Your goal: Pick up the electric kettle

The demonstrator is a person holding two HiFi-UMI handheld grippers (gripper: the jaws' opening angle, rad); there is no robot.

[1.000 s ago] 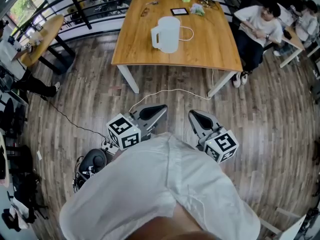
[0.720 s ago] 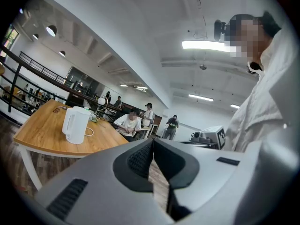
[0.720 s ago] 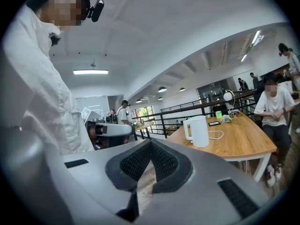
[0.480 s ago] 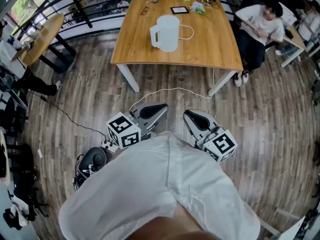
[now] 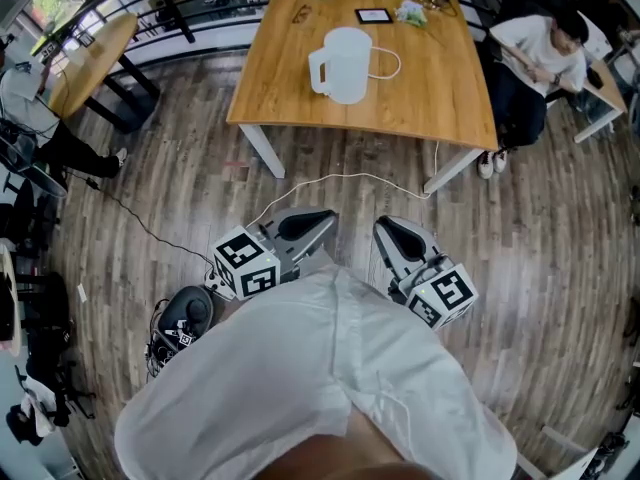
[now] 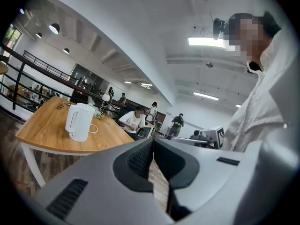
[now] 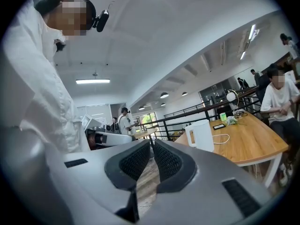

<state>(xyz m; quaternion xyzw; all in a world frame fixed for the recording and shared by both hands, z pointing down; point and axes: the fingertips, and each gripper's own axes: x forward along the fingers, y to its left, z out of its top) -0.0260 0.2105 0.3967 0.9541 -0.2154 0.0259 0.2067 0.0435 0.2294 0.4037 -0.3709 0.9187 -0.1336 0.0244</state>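
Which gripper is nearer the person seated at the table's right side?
Right. The right gripper is on the side of the seated person; the left gripper lies beyond it, farther away. Both are shut, over the floor, short of the table.

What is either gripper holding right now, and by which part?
Nothing. The left gripper and right gripper are both shut and empty; the white plastic electric kettle stands on the light wooden table, away from both.

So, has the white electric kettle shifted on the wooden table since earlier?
No. The white electric kettle stands at the same spot on the wooden table, same gap to the black-framed tablet behind it; only the camera shifted.
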